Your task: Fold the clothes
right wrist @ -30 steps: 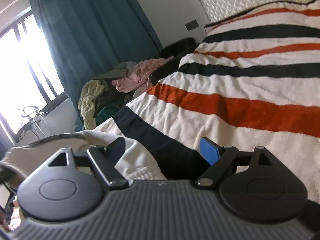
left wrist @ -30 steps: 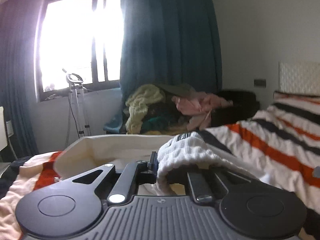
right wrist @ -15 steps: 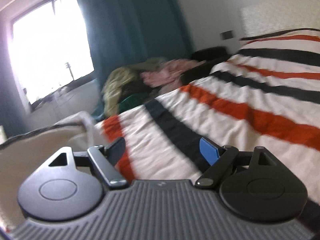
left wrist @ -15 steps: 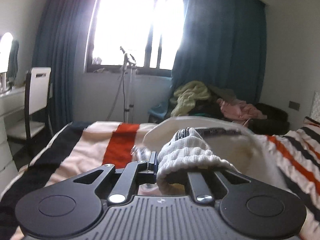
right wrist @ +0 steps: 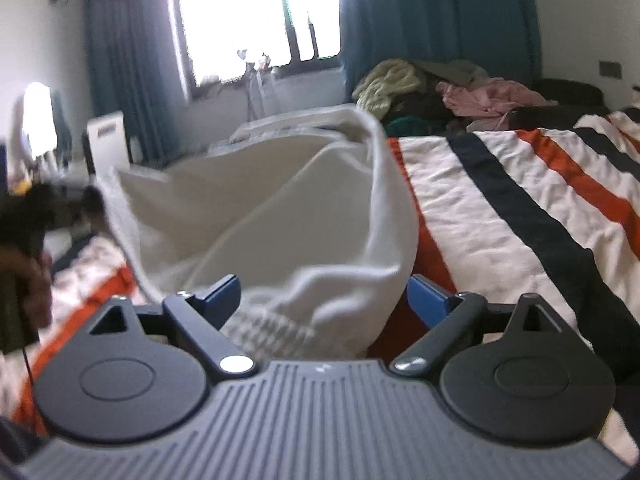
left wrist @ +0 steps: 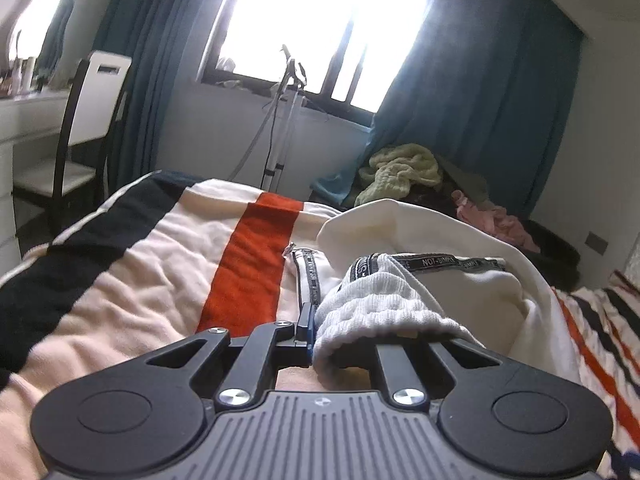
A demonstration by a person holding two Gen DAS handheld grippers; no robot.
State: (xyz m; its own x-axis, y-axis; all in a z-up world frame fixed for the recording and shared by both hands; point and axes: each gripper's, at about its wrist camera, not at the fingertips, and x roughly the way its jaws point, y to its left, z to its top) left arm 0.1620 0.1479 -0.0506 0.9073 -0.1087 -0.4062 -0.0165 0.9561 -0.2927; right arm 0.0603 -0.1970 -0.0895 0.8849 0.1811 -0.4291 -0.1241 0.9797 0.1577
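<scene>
Left black two-finger gripper [left wrist: 316, 326] clamped on ribbed white cuff of cream knit garment [left wrist: 432, 264], lifted above red, black and cream striped bedspread [left wrist: 160, 264]. Right black two-finger gripper [right wrist: 324, 300] spread wide, blue pads either side of same garment's bunched hem [right wrist: 280, 216], not pinching. Beyond, heap of yellow and pink clothes [right wrist: 440, 88]; teal curtains [left wrist: 480, 100] flanking bright window [left wrist: 320, 28].

garment [left wrist: 376, 304]: ribbed white knit | bedspread [left wrist: 152, 264]: soft matt cloth | tool [left wrist: 320, 432]: matt plastic
</scene>
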